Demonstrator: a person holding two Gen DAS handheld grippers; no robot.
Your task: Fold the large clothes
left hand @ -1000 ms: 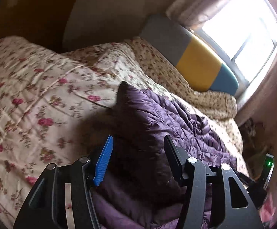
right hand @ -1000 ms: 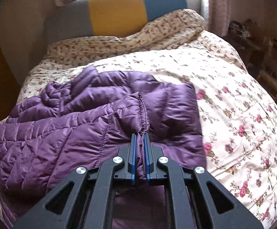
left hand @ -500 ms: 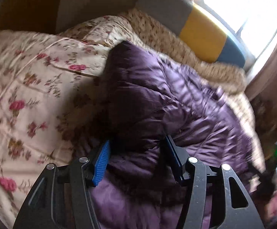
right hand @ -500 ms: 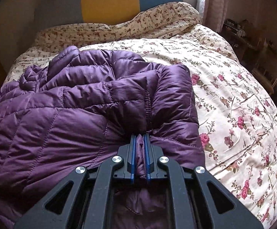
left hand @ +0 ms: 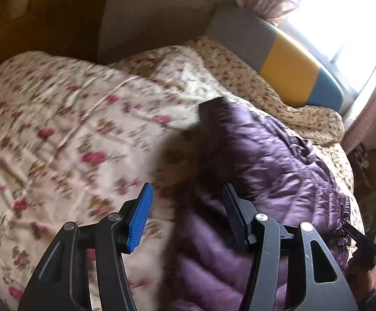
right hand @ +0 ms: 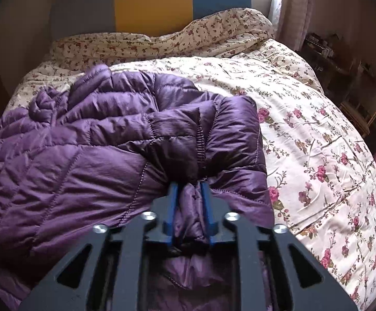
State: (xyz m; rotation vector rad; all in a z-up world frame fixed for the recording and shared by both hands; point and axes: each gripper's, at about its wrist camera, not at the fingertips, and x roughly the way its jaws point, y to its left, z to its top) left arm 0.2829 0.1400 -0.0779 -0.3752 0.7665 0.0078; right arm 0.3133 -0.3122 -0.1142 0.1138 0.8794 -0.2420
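Note:
A purple quilted puffer jacket point(right hand: 89, 150) lies crumpled on a floral bedspread point(right hand: 317, 140). My right gripper point(right hand: 189, 190) is shut on a bunched fold of the jacket near its elastic cuff, at the jacket's near right corner. In the left wrist view the jacket point(left hand: 270, 160) fills the lower right. My left gripper point(left hand: 188, 202) is open and empty, above the jacket's left edge where it meets the bedspread point(left hand: 58, 134). The view is blurred.
A grey, yellow and blue headboard point(right hand: 151, 2) stands at the far end under a bright window point(left hand: 343, 13). A rumpled small-flowered blanket point(right hand: 162, 41) lies below it. Dark furniture point(right hand: 343, 77) stands to the right of the bed.
The left gripper has lifted back and swung left, off the jacket, still open. The right gripper has loosened slightly, still holding the fold; the jacket has shifted little.

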